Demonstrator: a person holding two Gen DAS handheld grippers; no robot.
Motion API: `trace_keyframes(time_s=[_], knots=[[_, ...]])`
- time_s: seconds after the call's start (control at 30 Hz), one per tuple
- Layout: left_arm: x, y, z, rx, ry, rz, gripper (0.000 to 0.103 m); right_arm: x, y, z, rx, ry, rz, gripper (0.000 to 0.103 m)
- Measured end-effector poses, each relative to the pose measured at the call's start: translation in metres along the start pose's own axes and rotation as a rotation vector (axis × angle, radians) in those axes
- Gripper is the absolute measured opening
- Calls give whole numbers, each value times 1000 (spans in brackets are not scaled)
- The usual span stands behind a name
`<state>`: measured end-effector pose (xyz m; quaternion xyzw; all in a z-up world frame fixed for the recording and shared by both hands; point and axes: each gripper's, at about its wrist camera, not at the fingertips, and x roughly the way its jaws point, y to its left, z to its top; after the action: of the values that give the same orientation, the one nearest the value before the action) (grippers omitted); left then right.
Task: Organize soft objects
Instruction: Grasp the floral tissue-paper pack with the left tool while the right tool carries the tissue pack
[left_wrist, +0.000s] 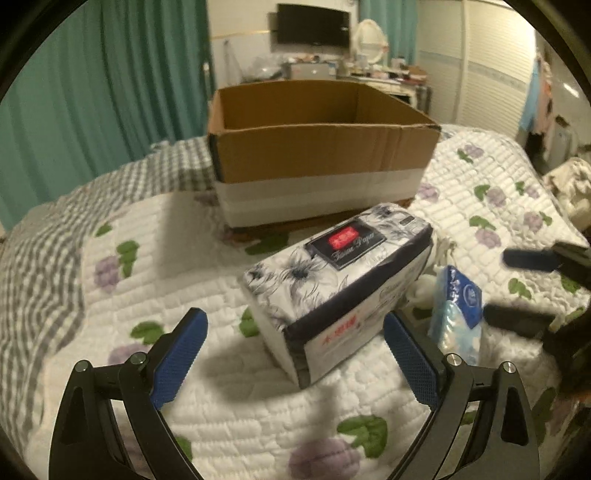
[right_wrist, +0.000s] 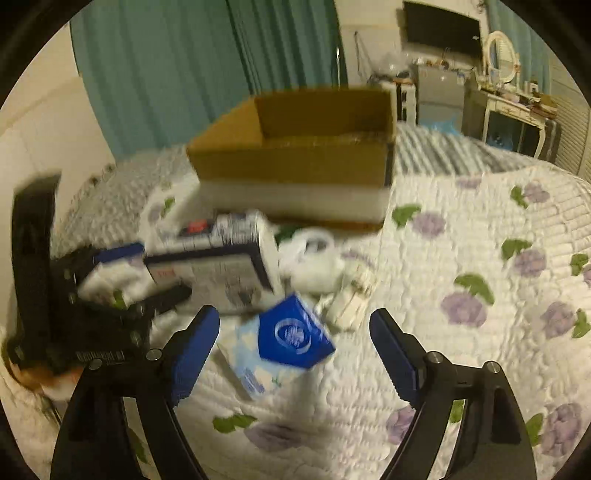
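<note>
On the bed's quilt (left_wrist: 184, 369), my left hand-held gripper (left_wrist: 295, 332) spreads wide before the floral tissue pack (left_wrist: 332, 288); my right hand-held gripper (right_wrist: 295, 328), equally wide, frames the blue tissue packet (right_wrist: 291, 343). Both look light, squashy; grip across the long sides.

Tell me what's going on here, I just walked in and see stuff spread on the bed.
A person with a gripper in each hand is tidying soft packs on a quilted bed. The left gripper is open, closing in around the end of a large tissue pack. The right gripper is open too, aimed at a small blue tissue pack. Neither holds anything yet. An open cardboard box stands behind them, and nothing shows inside it from these angles.
</note>
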<state>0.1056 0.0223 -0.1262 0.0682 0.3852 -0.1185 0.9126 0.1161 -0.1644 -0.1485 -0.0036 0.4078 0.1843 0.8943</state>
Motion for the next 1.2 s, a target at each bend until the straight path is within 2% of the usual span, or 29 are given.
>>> trace_keyframes(time_s=[0.1, 0.17, 0.3, 0.37, 0.4, 0.47, 0.5, 0.53, 0.6, 0.67, 0.77, 0.9, 1.0, 1.2], knots=[[2, 1, 3, 29, -14, -62, 98, 21, 8, -10, -56, 67, 15, 84], [4, -1, 5, 57, -26, -46, 98, 32, 14, -13, -85, 101, 29, 86], [12, -4, 7, 83, -13, -37, 96, 45, 18, -15, -120, 120, -11, 88], [15, -6, 7, 95, -6, -40, 86, 48, 15, -14, -102, 127, -12, 88], [17, -7, 7, 101, -4, -42, 75, 49, 12, -14, -92, 131, -13, 88], [18, -10, 6, 113, -1, -54, 72, 51, 7, -14, -70, 133, -13, 88], [17, -11, 5, 120, -3, -45, 65, 51, 7, -14, -57, 132, -14, 86], [16, -12, 4, 122, -6, -41, 61, 48, 3, -14, -34, 122, -10, 78], [10, -12, 2, 113, -18, -33, 56, 42, -3, -13, -4, 102, 3, 74], [5, -11, 1, 94, -16, -23, 53, 32, -7, -14, 24, 79, 27, 64], [-7, -12, -2, 67, -22, 3, 47, 20, -7, -13, 30, 59, 24, 58], [-30, -11, -3, 24, -39, 2, 46, -4, -3, -11, 29, 16, 37, 55], [-46, -12, 2, 34, -62, 11, 46, -24, 5, -3, 10, -22, 40, 54], [-85, -7, 30, 11, -143, 20, 46, -61, 12, 29, -39, -110, 28, 54]])
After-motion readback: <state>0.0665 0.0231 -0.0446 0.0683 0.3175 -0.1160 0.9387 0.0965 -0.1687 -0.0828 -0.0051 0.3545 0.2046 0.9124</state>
